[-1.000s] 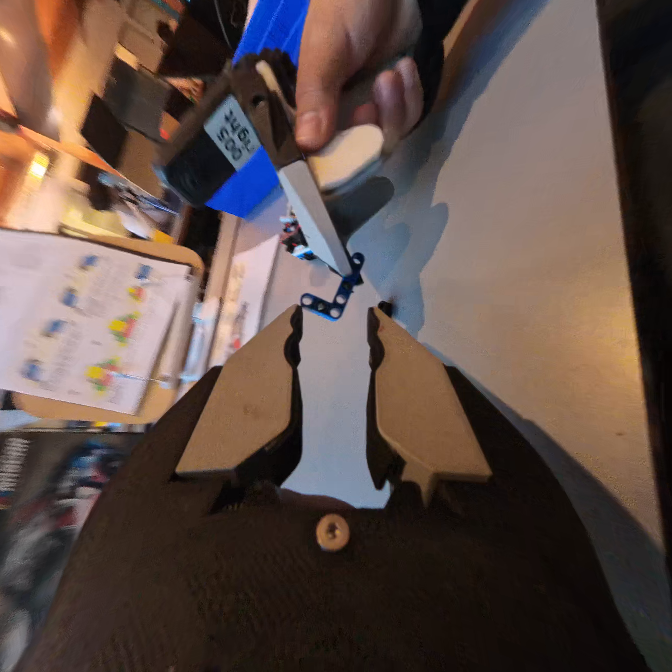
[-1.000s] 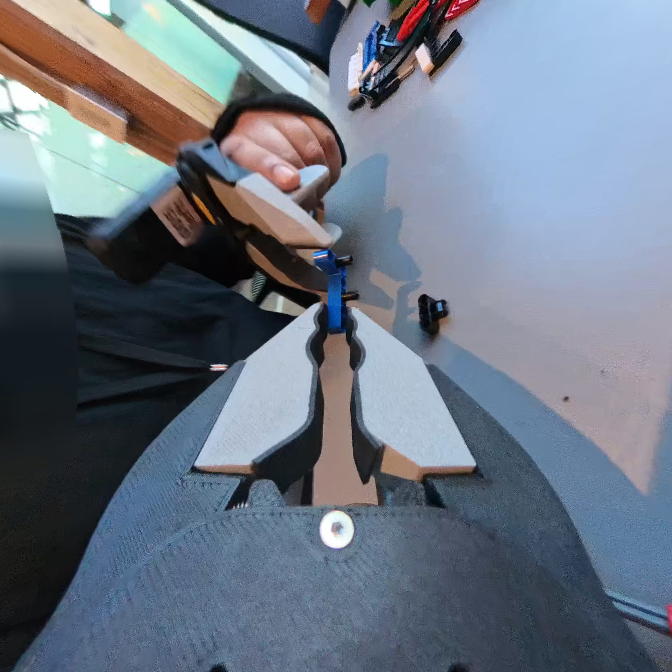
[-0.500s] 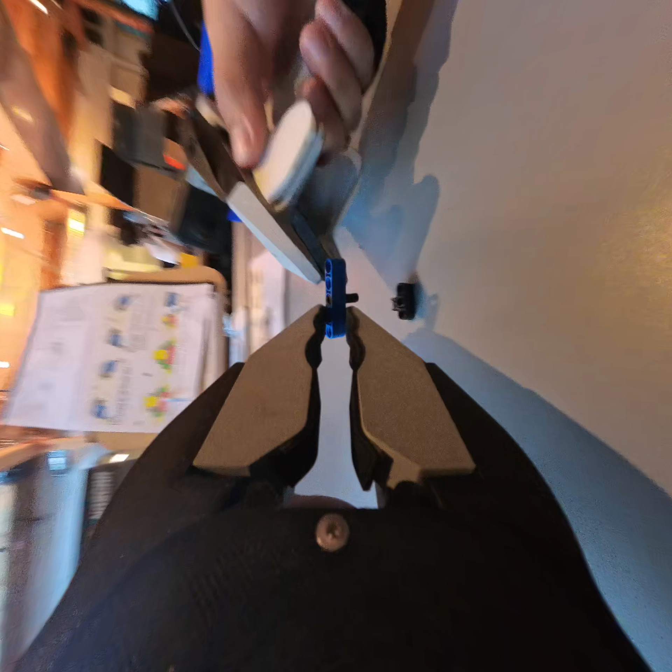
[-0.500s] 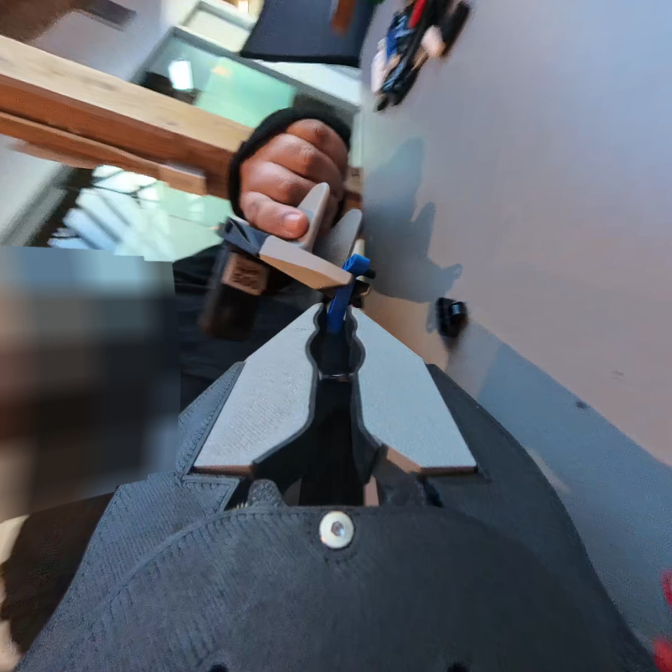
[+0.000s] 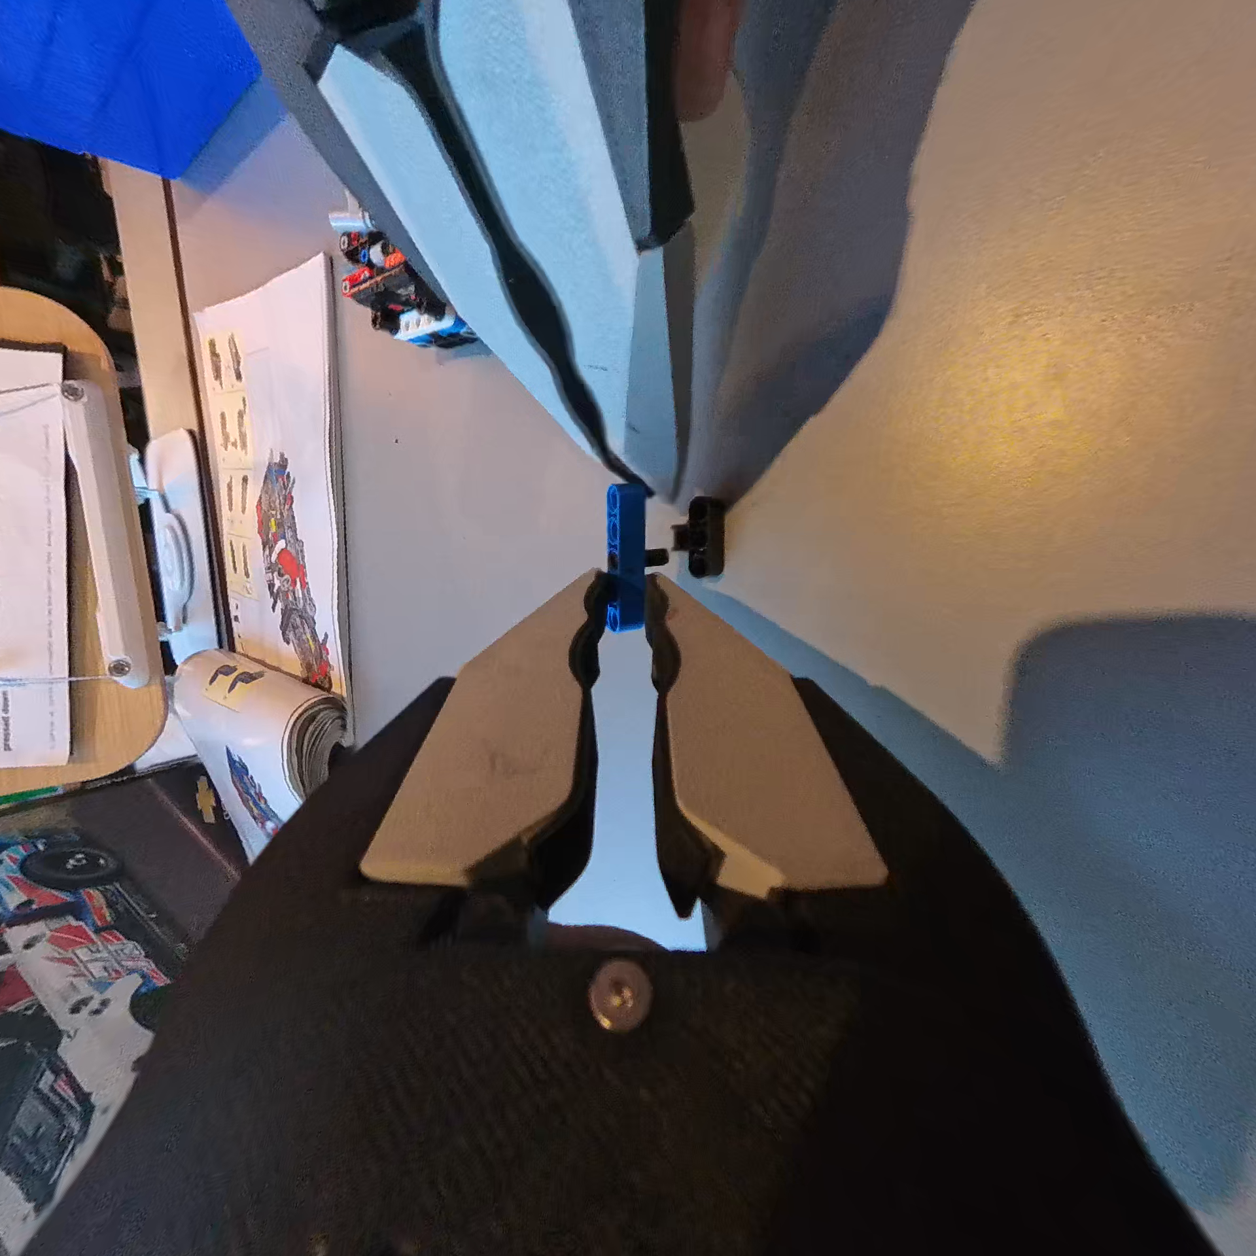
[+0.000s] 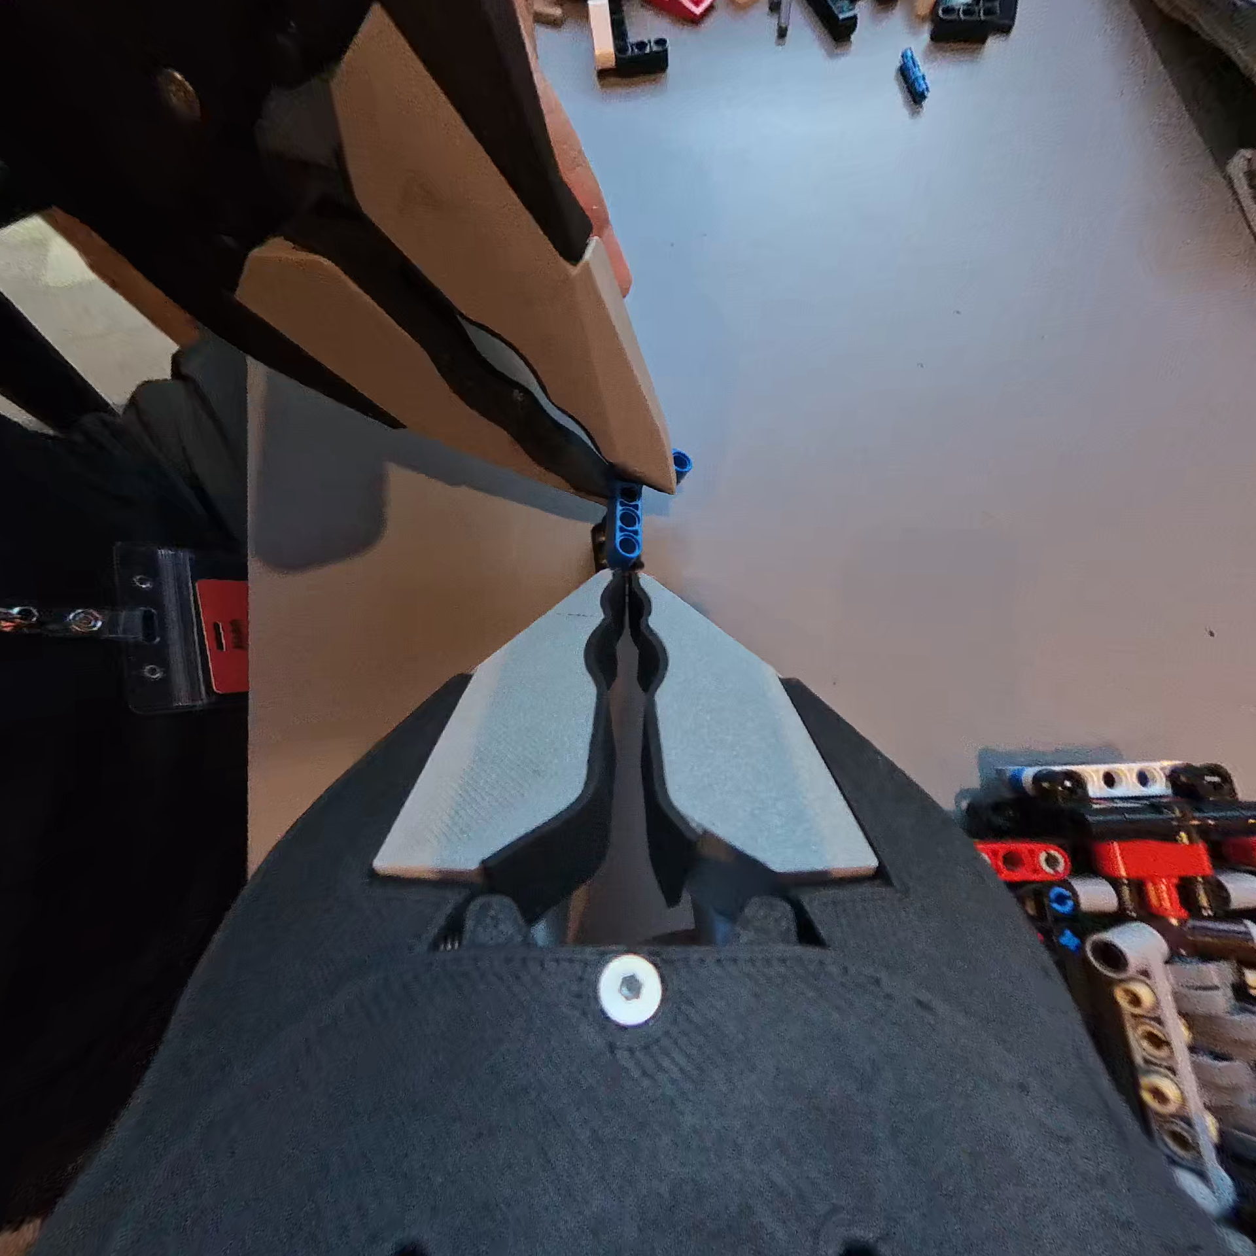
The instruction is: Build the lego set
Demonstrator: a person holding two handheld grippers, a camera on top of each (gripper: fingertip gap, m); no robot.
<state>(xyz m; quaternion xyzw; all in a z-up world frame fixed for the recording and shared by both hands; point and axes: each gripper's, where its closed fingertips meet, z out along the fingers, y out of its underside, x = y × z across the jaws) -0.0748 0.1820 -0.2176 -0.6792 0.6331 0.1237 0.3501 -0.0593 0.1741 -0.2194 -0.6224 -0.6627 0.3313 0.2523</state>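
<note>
Two claws meet on one blue beam (image 5: 626, 557), held above the table (image 5: 1019, 340). The left claw (image 5: 624, 591) is clamped on its near end; the right claw (image 6: 625, 578) looks pinched at the far end. Its long axis runs claw to claw, and a black connector (image 5: 703, 537) sits just beside it.

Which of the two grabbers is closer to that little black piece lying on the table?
Hard to call. Both the left gripper and right gripper pinch opposite ends of the blue beam, with the black piece just beside it.

Two grippers (image 5: 624, 578) (image 6: 625, 576); one blue beam (image 5: 626, 557); one black connector (image 5: 703, 536); two instruction booklets (image 5: 278, 476) (image 5: 272, 734).
</note>
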